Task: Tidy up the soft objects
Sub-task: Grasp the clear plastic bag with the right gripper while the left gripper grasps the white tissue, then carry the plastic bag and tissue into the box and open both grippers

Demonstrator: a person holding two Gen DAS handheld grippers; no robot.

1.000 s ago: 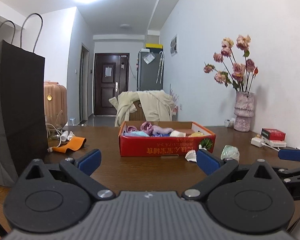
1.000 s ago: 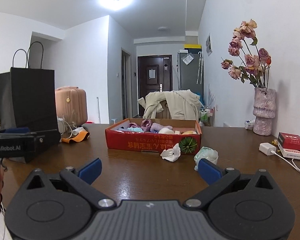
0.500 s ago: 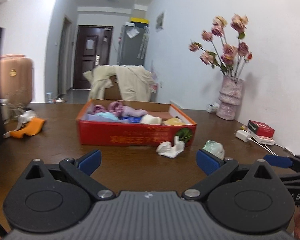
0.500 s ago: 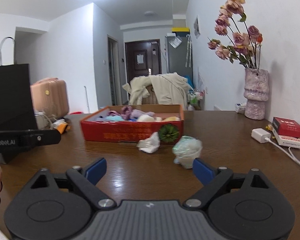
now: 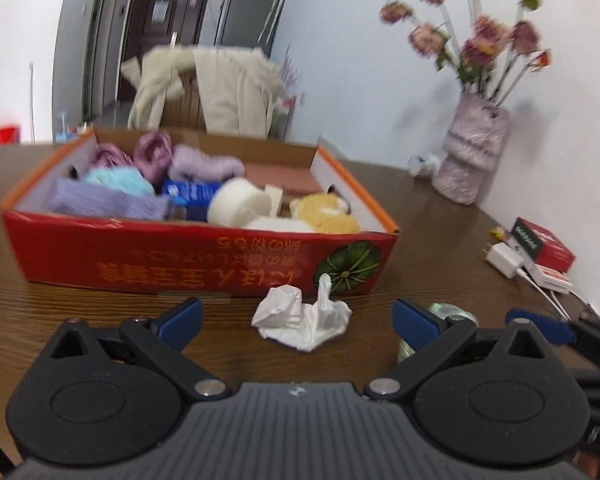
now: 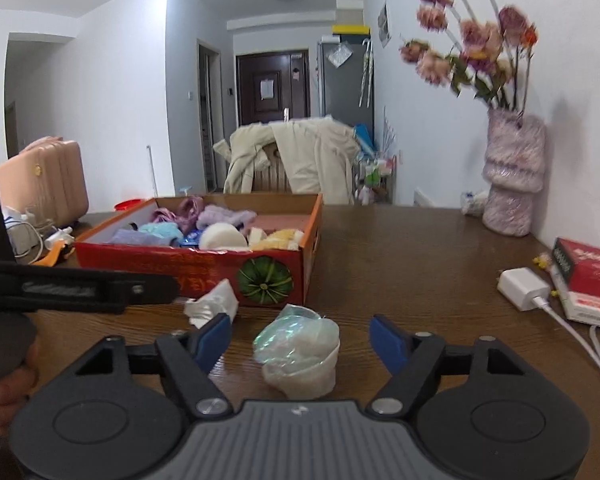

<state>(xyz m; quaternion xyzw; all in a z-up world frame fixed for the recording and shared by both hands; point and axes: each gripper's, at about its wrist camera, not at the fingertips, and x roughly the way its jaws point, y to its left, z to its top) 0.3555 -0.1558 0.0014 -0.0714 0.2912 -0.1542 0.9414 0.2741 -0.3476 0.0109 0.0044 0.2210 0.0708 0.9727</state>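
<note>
so, left gripper [image 5: 296, 318] hovers low over the table [image 5: 440, 232], jaws spread wide, nothing pinched. crumpled white bag [image 5: 300, 322] lies on the table just ahead of and between the blue fingertips [image 5: 180, 316], not touching either. it sits just in front of the red box [image 5: 140, 256], near the box's right front corner by the pumpkin print. bag's long axis runs roughly side to side, parallel to the box's front wall, one twisted tail sticking up against the print.

right gripper [image 6: 302, 340] also low over the table, jaws have just been closing in but remain apart. pale wrapped bundle [image 6: 300, 354], greenish film on top and white below, sits between the fingers; gaps visible both sides, pads not pressing it. bundle is roundish, no clear long axis, film side facing up and toward the box. it rests on the table in front of the box's right front corner, right of the white bag.

red box long side faces the cameras, open top, printed text upside down. inside: purple and lilac fabric at the back left, light blue piece, blue pack, white roll, yellow sponge toward the right end.

vase [image 6: 512, 184] with pink flowers by the wall at the table's right edge, charger [image 6: 522, 288] and red carton [image 6: 586, 268] nearer along that edge. person's hand [image 6: 8, 392] at the right view's left margin, on the left gripper's handle.
</note>
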